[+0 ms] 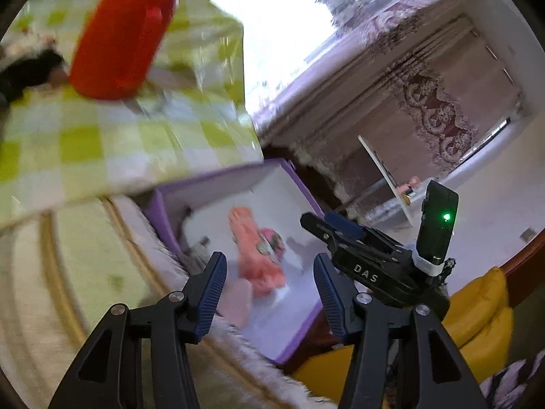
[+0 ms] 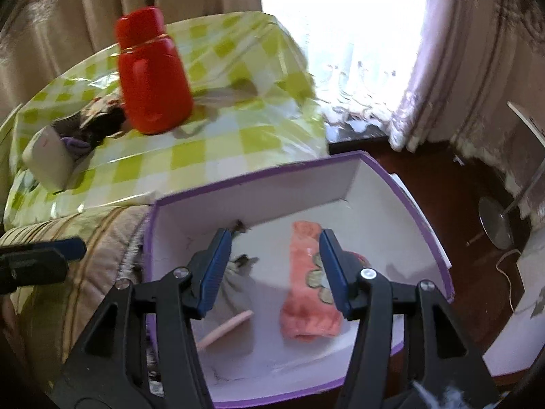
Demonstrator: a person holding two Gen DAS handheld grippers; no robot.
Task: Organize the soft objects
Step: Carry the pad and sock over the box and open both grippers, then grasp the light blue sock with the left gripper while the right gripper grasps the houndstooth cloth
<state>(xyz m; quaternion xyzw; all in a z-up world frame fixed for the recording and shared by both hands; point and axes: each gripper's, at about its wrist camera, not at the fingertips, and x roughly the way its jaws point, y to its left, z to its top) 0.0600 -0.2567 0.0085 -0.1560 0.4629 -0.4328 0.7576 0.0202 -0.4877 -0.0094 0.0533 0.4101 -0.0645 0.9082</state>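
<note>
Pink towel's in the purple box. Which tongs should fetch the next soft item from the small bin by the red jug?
Left, probably. The left tongs sit on the table side, nearer the small bin; the right tongs hang open over the purple box and pink towel, farther away.

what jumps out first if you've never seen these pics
The bright red flask stands out first, upright on the green-and-white checked tablecloth. Just below the table sits the white box with purple edges, holding a rolled pink towel. Both the right hand-held gripper and the left hand-held gripper hang open over the box, empty.
</note>
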